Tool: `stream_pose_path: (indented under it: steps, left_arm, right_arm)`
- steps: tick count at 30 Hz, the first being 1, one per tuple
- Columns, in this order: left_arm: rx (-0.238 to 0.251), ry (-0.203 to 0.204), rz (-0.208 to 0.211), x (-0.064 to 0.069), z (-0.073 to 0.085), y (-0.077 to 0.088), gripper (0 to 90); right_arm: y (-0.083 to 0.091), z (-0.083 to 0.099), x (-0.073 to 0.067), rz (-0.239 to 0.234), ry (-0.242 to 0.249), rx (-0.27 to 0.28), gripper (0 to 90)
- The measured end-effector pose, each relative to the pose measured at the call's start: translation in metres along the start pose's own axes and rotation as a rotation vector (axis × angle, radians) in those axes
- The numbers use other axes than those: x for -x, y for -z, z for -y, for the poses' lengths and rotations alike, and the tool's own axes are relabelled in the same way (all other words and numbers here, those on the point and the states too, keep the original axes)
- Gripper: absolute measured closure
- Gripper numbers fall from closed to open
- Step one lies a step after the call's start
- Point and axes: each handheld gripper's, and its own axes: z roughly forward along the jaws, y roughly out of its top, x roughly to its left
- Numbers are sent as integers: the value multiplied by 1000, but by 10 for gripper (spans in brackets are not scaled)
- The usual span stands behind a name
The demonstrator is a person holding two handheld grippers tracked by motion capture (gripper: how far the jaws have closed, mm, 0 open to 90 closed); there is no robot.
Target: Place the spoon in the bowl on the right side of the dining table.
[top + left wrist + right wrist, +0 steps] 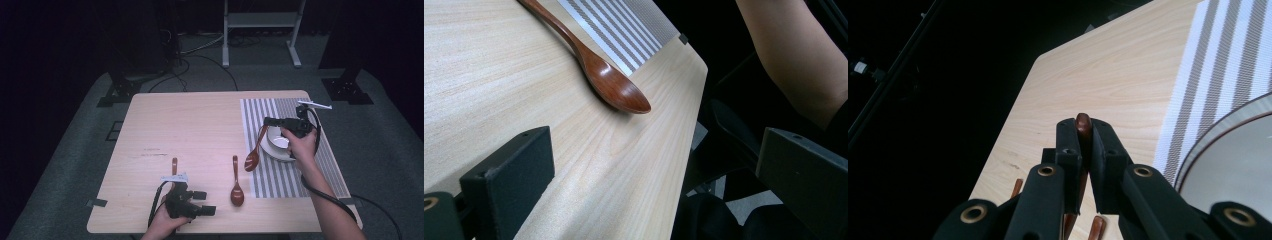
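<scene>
Right gripper (270,121) clamps a brown wooden spoon (254,152) by its handle beside the white bowl (278,145) on the striped mat (320,160), likely mid-placement; left gripper (206,203) wide, empty, near counter (190,125) edge.

High cam overhead, gripper cams close, table (200,125) shared

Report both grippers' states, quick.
Left gripper: open, empty, beside a wooden spoon.
Right gripper: shut on a spoon's handle.

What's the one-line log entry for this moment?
right gripper: shut on spoon handle beside bowl | left gripper: open, idle | second spoon: on table
</scene>
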Motion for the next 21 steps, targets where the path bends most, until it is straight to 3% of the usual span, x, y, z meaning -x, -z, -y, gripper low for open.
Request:
stream_pose_path:
  steps: [21]
  left_arm:
    - [0,-2,-1,0,0,0,9]
  right_arm:
    - [30,-21,20,67,-63,92,834]
